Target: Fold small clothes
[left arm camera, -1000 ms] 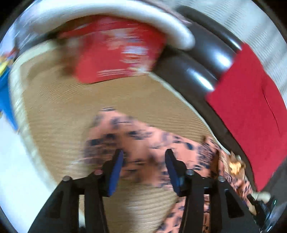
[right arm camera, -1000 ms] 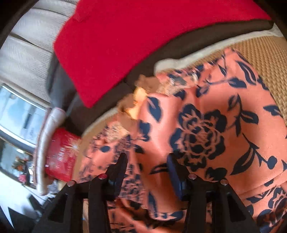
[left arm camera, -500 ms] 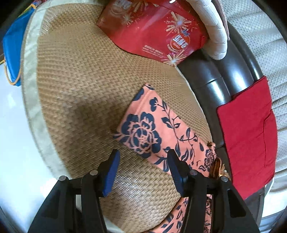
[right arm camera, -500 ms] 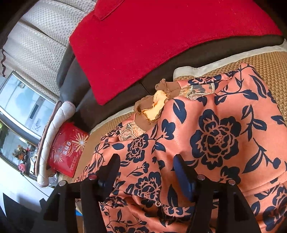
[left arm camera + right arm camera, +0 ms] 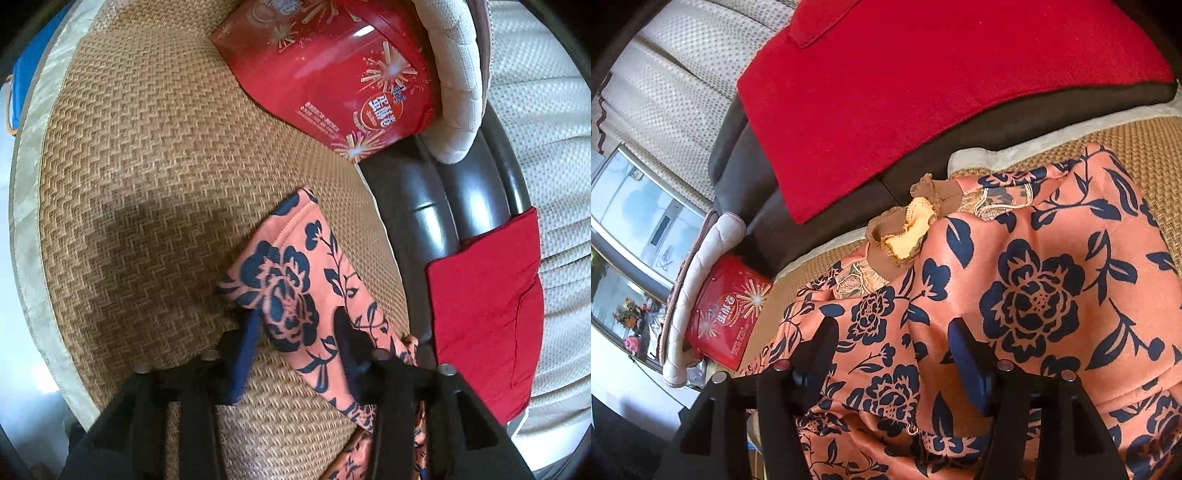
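Note:
An orange garment with dark blue flowers (image 5: 1027, 295) lies on a woven mat (image 5: 155, 192). Its brown frilled collar (image 5: 916, 221) points at the sofa back. One sleeve (image 5: 291, 280) lies stretched out flat on the mat in the left wrist view. My left gripper (image 5: 297, 325) is open, its jaws on either side of the sleeve near the cuff end, close above it. My right gripper (image 5: 892, 332) is open over the garment's chest, just below the collar, holding nothing.
A red snack bag (image 5: 332, 85) leans at the mat's far end by a white padded armrest (image 5: 461, 74); it also shows in the right wrist view (image 5: 727, 314). A red cloth (image 5: 923, 85) drapes the dark sofa back (image 5: 443, 206). The mat's pale edge (image 5: 29, 221) borders the floor.
The left gripper has swung from a blurred sweep to a steady view and come down closer over the sleeve. The right gripper has opened a little wider and pulled back slightly.

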`<state>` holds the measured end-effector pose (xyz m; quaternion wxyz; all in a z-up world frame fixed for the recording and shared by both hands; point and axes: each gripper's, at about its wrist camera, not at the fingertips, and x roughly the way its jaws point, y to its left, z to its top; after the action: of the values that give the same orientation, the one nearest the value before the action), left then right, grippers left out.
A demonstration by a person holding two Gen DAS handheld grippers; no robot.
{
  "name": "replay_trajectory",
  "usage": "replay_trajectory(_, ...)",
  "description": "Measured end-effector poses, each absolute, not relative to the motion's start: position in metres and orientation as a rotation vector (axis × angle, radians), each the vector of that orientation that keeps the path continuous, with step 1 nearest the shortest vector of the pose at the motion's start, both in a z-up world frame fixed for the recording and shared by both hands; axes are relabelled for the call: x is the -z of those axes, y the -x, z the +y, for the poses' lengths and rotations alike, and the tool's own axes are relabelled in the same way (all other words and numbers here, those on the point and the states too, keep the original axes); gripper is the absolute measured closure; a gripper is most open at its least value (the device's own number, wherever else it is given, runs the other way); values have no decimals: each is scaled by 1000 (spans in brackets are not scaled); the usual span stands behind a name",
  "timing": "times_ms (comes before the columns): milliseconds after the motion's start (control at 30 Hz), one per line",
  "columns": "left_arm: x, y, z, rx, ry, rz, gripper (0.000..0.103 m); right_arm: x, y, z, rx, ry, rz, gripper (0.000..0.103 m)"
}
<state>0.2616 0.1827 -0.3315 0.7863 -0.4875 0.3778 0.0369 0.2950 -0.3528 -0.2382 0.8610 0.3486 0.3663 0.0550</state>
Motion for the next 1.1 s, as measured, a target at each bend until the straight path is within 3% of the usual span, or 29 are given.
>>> replay_trajectory(33, 333, -264, 183, -91, 1044, 814, 83, 238, -295, -351, -113, -722, 764, 38)
replay_trajectory(100, 337, -269, 184, -101, 1046, 812, 93, 237, -295, -349, -100, -698, 752, 38)
replay_trajectory(333, 322, -286, 179, -89, 987, 773, 100, 235, -295, -354, -64, -665, 729, 39)
replay_trajectory(533, 225, -302, 120, 55, 708, 687, 100, 230, -290, -373, -39, -703, 693, 39)
replay_trajectory(800, 124, -294, -51, 396, 380, 631, 100, 221, -271, -413, -13, -813, 630, 39)
replay_trajectory(1000, 131, -280, -196, 670, 243, 751, 99, 220, -252, -453, -2, -924, 585, 39)
replay_trajectory(1067, 147, -285, -225, 750, 243, 841, 91, 224, -246, -468, -1, -977, 577, 37)
replay_trajectory(1100, 158, -287, -238, 790, 253, 892, 80, 227, -245, -475, 0, -1014, 580, 37)
